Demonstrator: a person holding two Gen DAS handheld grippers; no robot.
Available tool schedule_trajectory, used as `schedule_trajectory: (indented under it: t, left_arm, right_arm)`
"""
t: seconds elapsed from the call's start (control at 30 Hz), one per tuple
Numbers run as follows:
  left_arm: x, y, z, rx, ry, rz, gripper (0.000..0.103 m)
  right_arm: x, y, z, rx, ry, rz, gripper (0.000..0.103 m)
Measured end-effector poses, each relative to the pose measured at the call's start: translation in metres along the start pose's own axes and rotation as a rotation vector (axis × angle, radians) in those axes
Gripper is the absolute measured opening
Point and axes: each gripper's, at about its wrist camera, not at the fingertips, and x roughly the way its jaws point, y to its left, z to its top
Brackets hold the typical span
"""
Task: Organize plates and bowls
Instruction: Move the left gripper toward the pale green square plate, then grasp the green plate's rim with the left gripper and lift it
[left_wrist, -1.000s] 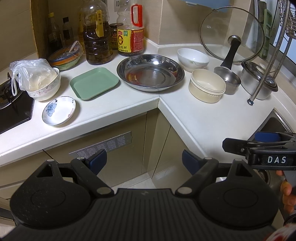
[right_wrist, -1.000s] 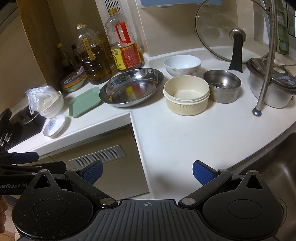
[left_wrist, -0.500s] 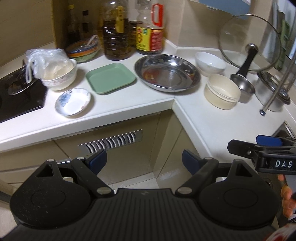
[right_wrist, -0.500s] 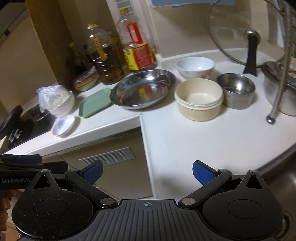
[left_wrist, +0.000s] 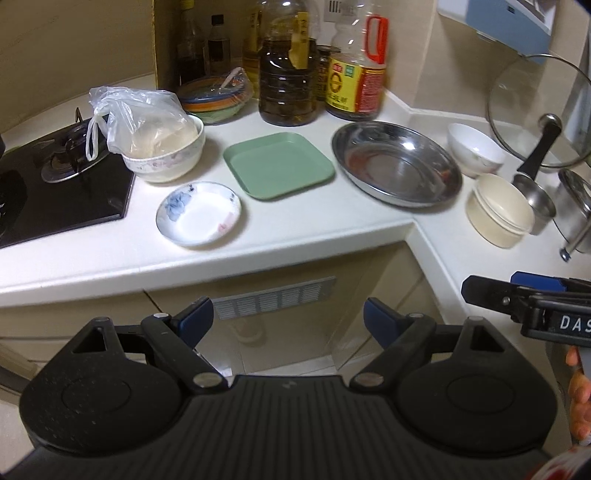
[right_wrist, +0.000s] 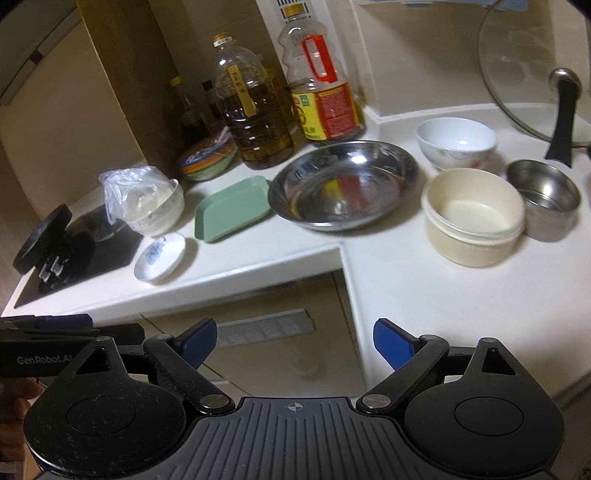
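Note:
On the white corner counter lie a small flowered saucer (left_wrist: 198, 213), a green square plate (left_wrist: 278, 171), a wide steel dish (left_wrist: 396, 164), a cream bowl (left_wrist: 499, 210) and a white bowl (left_wrist: 475, 148). From the right wrist they show as saucer (right_wrist: 159, 258), green plate (right_wrist: 232, 213), steel dish (right_wrist: 344, 184), cream bowl (right_wrist: 473, 215) and white bowl (right_wrist: 456, 142). My left gripper (left_wrist: 288, 320) hangs open in front of the cabinet, below the counter edge, nothing between its fingers. My right gripper (right_wrist: 294, 342) also holds nothing; its jaws are closing a little but stand wide.
A bagged bowl (left_wrist: 162, 147) sits beside the black hob (left_wrist: 55, 184). Oil bottles (left_wrist: 288, 74) and a stack of coloured bowls (left_wrist: 216, 98) line the back wall. A glass lid (right_wrist: 532, 70), a small steel pot (right_wrist: 546, 199) and a tap hose crowd the right corner.
Both views have swung left along the counter, so the saucer, bagged bowl and hob now show more centrally. The right gripper's fingers have drawn slightly closer together.

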Motion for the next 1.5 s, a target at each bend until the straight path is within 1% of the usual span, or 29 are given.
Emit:
schedule_trajectory:
  t: [0.07,0.3,0.4,0.53,0.63,0.7,0.77,0.9,1.0,1.07,1.17,1.23,1.37,1.5]
  left_arm:
    - [0.012,0.011,0.011,0.006,-0.002,-0.003,0.086]
    - [0.055,0.046,0.052,0.041,-0.021,-0.035,0.084]
    - [0.074,0.059,0.068,0.058,-0.03,-0.046,0.083]
    - [0.099,0.072,0.086,0.082,-0.022,-0.063,0.077]
    - [0.114,0.078,0.098,0.099,-0.016,-0.075,0.072]
    - [0.125,0.08,0.107,0.11,-0.012,-0.081,0.071]
    - [0.134,0.081,0.114,0.127,-0.013,-0.084,0.068]
    - [0.152,0.078,0.126,0.153,-0.008,-0.092,0.063]
    - [0.168,0.077,0.132,0.152,0.016,-0.094,0.058]
    - [0.176,0.077,0.134,0.151,0.036,-0.102,0.052]
    - [0.187,0.076,0.136,0.153,0.065,-0.103,0.049]
    - [0.193,0.077,0.137,0.151,0.081,-0.101,0.047]
    - [0.204,0.074,0.138,0.153,0.102,-0.098,0.046]
    - [0.212,0.073,0.14,0.156,0.117,-0.099,0.043]
  right_arm:
    - [0.012,0.007,0.006,0.013,-0.009,0.0,0.091]
    - [0.07,0.028,0.036,0.093,-0.017,-0.001,0.075]
    - [0.093,0.035,0.047,0.115,-0.018,-0.003,0.072]
    - [0.121,0.043,0.058,0.132,-0.016,-0.02,0.066]
    - [0.141,0.046,0.063,0.152,-0.009,-0.039,0.058]
    - [0.152,0.046,0.066,0.17,-0.012,-0.054,0.05]
    - [0.161,0.046,0.069,0.188,-0.017,-0.065,0.047]
    - [0.177,0.05,0.074,0.201,-0.03,-0.099,0.044]
    - [0.189,0.05,0.076,0.218,-0.035,-0.134,0.041]
    - [0.196,0.05,0.076,0.226,-0.029,-0.158,0.039]
    - [0.206,0.051,0.074,0.237,-0.021,-0.186,0.037]
    - [0.209,0.05,0.074,0.251,-0.036,-0.198,0.037]
    - [0.214,0.051,0.076,0.247,-0.059,-0.241,0.036]
    - [0.217,0.051,0.079,0.26,-0.073,-0.241,0.036]
